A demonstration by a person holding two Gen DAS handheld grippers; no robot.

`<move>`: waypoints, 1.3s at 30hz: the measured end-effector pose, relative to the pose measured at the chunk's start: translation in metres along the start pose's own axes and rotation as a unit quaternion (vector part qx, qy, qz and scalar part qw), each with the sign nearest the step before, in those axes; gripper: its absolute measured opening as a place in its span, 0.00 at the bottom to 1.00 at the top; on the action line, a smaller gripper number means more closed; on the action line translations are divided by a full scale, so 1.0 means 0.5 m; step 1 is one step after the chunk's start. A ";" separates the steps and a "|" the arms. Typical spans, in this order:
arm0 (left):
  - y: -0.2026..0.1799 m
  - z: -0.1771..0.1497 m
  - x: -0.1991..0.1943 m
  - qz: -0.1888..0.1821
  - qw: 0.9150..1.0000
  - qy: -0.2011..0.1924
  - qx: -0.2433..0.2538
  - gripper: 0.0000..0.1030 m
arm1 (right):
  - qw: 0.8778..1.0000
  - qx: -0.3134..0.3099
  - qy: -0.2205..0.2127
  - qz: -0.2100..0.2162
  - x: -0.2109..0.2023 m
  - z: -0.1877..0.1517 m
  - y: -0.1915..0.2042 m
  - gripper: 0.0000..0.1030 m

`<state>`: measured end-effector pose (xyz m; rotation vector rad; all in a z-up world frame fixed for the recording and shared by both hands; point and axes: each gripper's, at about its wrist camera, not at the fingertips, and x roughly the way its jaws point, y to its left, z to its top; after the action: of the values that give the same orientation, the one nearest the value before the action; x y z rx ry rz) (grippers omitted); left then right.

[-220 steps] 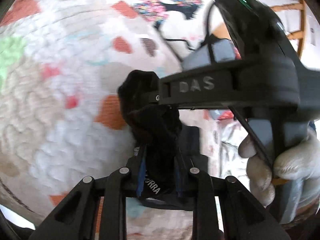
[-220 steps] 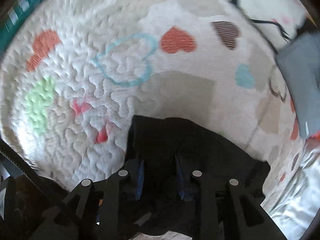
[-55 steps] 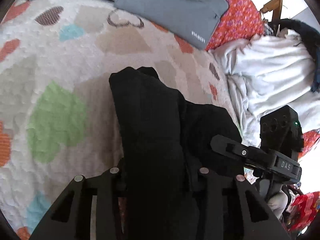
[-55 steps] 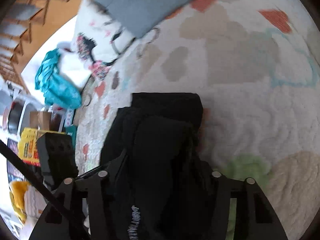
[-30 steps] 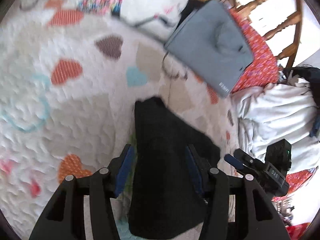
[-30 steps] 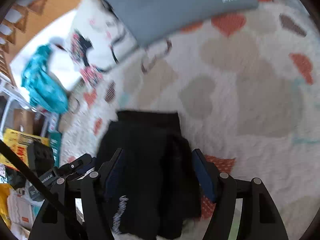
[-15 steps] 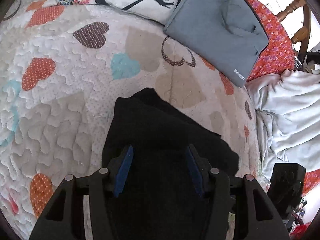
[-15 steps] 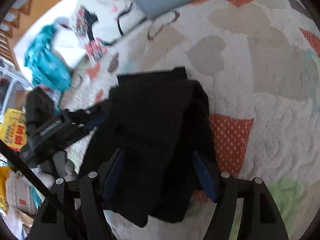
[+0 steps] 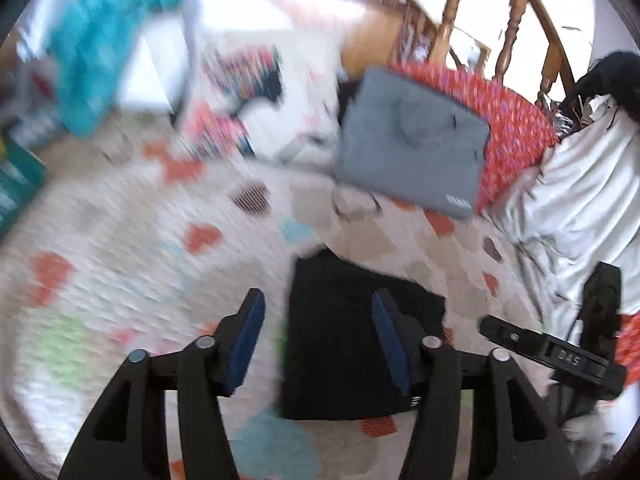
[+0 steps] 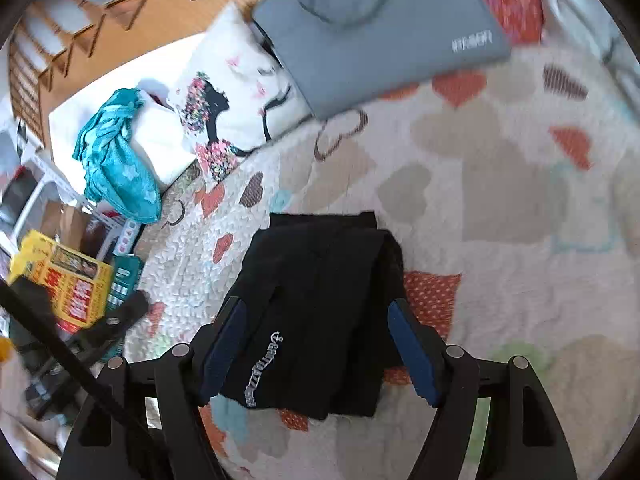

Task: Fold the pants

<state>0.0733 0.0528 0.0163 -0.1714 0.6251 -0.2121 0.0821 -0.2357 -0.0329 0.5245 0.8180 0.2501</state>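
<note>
The black pants [image 10: 320,300] lie folded into a compact bundle on the heart-patterned quilt [image 10: 500,240], white lettering facing up. They also show in the left wrist view [image 9: 344,336]. My left gripper [image 9: 318,334] is open and empty above the bundle. My right gripper [image 10: 316,344] is open and empty, its jaws wide apart on either side of the bundle, above it. The right gripper's body shows in the left wrist view [image 9: 560,356], to the right of the pants.
A folded grey garment [image 9: 412,168] lies on a red patterned cloth [image 9: 516,120] at the far side. A white printed pillow [image 10: 236,96], a teal garment [image 10: 116,160] and a white sheet [image 9: 580,200] lie around the quilt. Wooden railings [image 9: 480,20] stand behind.
Both grippers have let go of the pants and opened wide. Both have pulled up and back, leaving the folded bundle lying on the quilt.
</note>
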 end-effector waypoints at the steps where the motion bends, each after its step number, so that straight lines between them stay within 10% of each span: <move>1: -0.005 -0.003 -0.043 0.032 0.999 -0.036 0.011 0.69 | 1.000 -0.007 -0.010 -0.007 -0.015 -0.008 0.008 0.76; 3: -0.008 -0.007 -0.100 0.070 0.994 -0.086 0.019 0.90 | 0.999 -0.016 -0.027 -0.019 -0.044 -0.029 0.023 0.76; 10: -0.013 -0.007 -0.240 0.094 0.977 -0.189 0.027 1.00 | 0.997 -0.050 -0.051 -0.033 -0.128 -0.073 0.072 0.77; 18: -0.018 0.012 -0.147 0.068 0.990 -0.120 0.028 1.00 | 0.994 -0.073 -0.056 -0.067 -0.144 -0.040 0.102 0.83; 25: 0.025 -0.018 0.062 0.042 0.999 0.012 -0.016 1.00 | 0.991 -0.076 0.015 -0.105 0.021 0.001 0.057 0.83; 32: 0.044 -0.103 0.236 0.040 0.981 0.186 -0.025 0.92 | 0.992 -0.022 0.053 -0.114 0.106 -0.019 -0.033 0.83; 39: -0.004 -0.122 0.160 0.022 0.992 0.128 0.008 0.92 | 0.995 0.007 0.047 -0.093 0.095 -0.025 -0.051 0.83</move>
<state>0.0998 0.0254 -0.0768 -0.1163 0.8811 -0.1982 0.1047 -0.2334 -0.0835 0.4487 0.9544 0.0987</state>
